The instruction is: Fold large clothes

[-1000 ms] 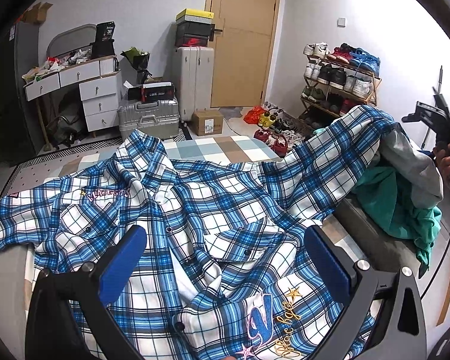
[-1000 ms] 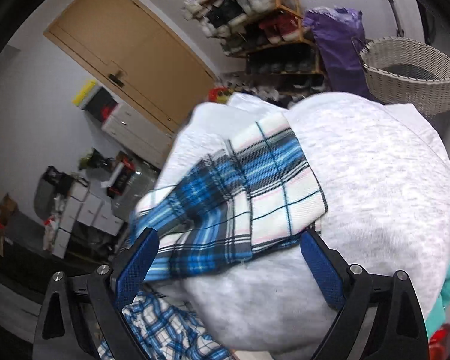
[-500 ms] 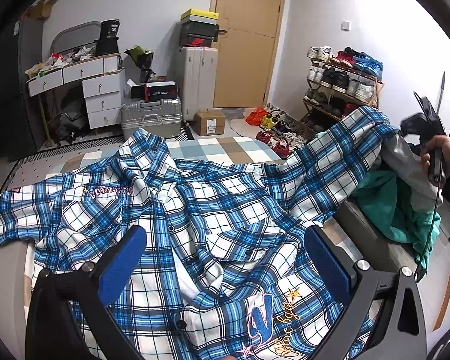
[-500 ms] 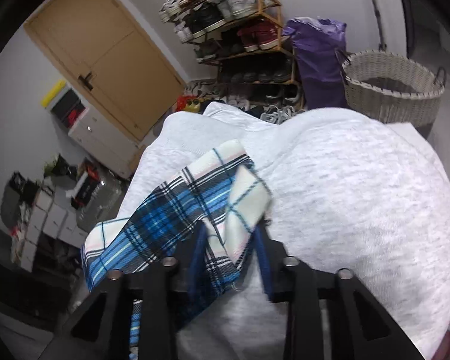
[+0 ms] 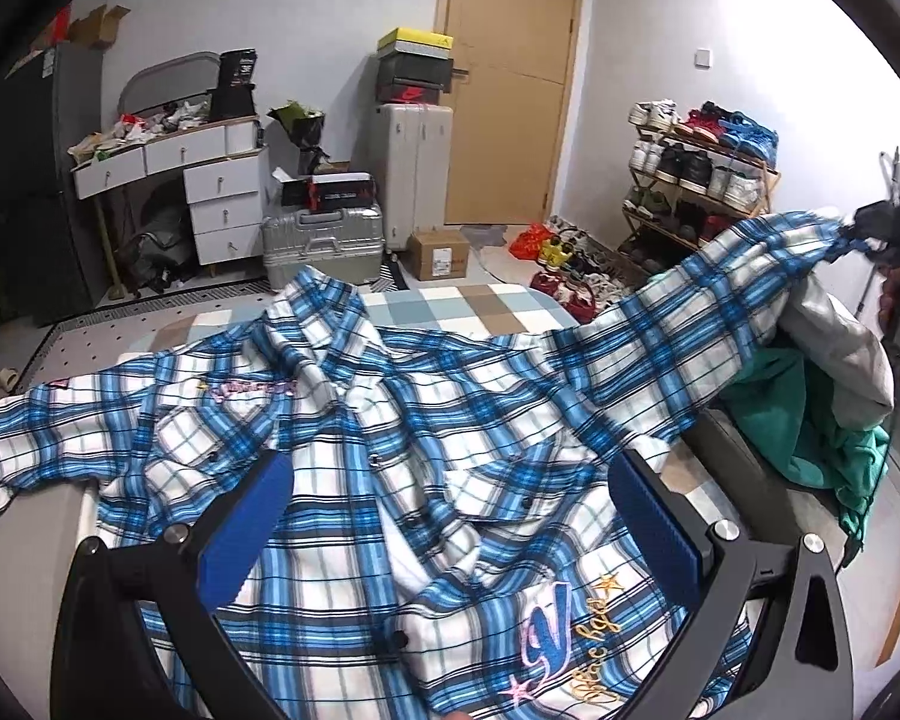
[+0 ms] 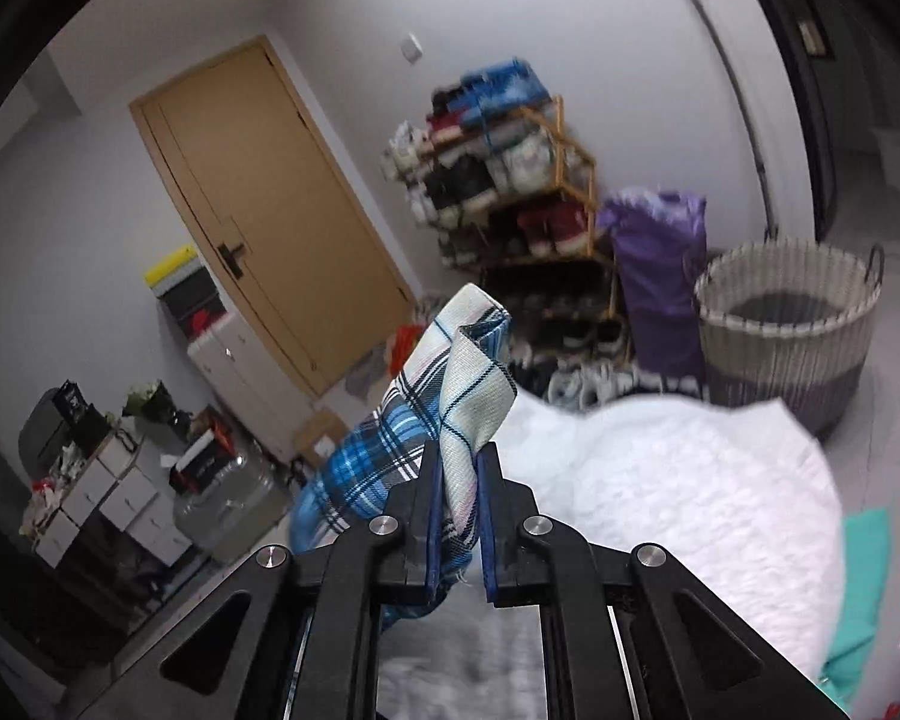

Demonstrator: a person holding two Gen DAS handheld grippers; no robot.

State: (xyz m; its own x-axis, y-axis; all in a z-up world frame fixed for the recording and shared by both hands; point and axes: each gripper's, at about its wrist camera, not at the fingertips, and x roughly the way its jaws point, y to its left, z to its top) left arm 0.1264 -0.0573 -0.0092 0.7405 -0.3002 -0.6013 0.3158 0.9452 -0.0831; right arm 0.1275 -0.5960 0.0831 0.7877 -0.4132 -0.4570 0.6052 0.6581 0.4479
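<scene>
Plaid shirt point(image 5: 390, 450): blue and white, spread front-up across a bed with a checked cover point(image 5: 450, 309); one sleeve cuff point(image 6: 468, 384) is raised at the right. Right gripper point(image 6: 457, 516): jaws closing, the cuff pinched between the blue pads. Left gripper point(image 5: 450, 510): jaws spread wide above the shirt front, nothing between them. Grey garment point(image 6: 690, 492) and green garment point(image 5: 822, 420): heaped beside the bed. Room: wooden door point(image 5: 504, 78), shoe rack point(image 5: 690, 180), woven basket point(image 6: 792, 330), suitcases point(image 5: 324, 243), white drawers point(image 5: 222, 204).

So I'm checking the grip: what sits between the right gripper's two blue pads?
The plaid shirt's cuff is pinched there as the right gripper closes, shown in the right wrist view.
</scene>
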